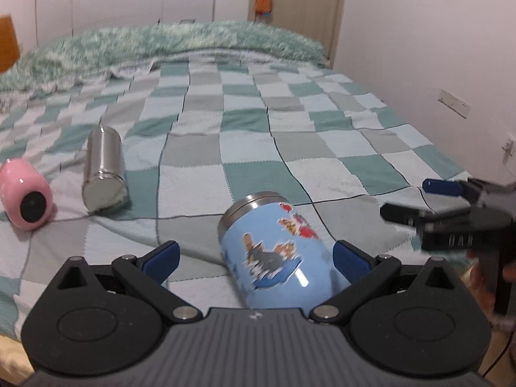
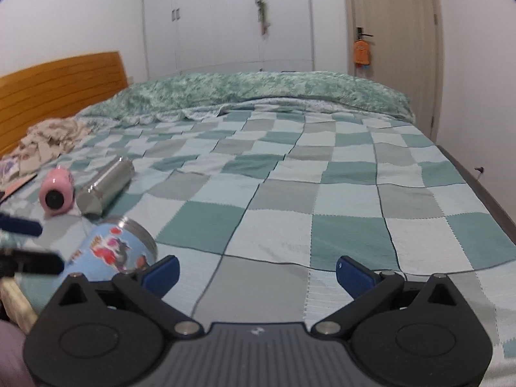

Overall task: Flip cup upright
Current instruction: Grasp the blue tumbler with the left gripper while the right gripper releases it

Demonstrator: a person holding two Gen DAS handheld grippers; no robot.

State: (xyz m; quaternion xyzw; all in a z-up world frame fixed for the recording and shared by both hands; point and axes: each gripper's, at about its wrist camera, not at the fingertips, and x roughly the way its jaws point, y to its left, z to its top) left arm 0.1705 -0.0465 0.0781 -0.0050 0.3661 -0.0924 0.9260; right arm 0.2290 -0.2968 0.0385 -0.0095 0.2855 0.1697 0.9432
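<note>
Blue cartoon cup [image 1: 274, 251] lies tilted on the checkered blanket [image 1: 290, 148], not upright. Left gripper [image 1: 254, 258] straddles it, jaws wide, ungrasped. Right gripper [image 2: 258, 274] wide, empty.

Steel flask [image 1: 104, 171] beside pink cup [image 1: 25, 193] on bedspread [image 1: 258, 122].
</note>
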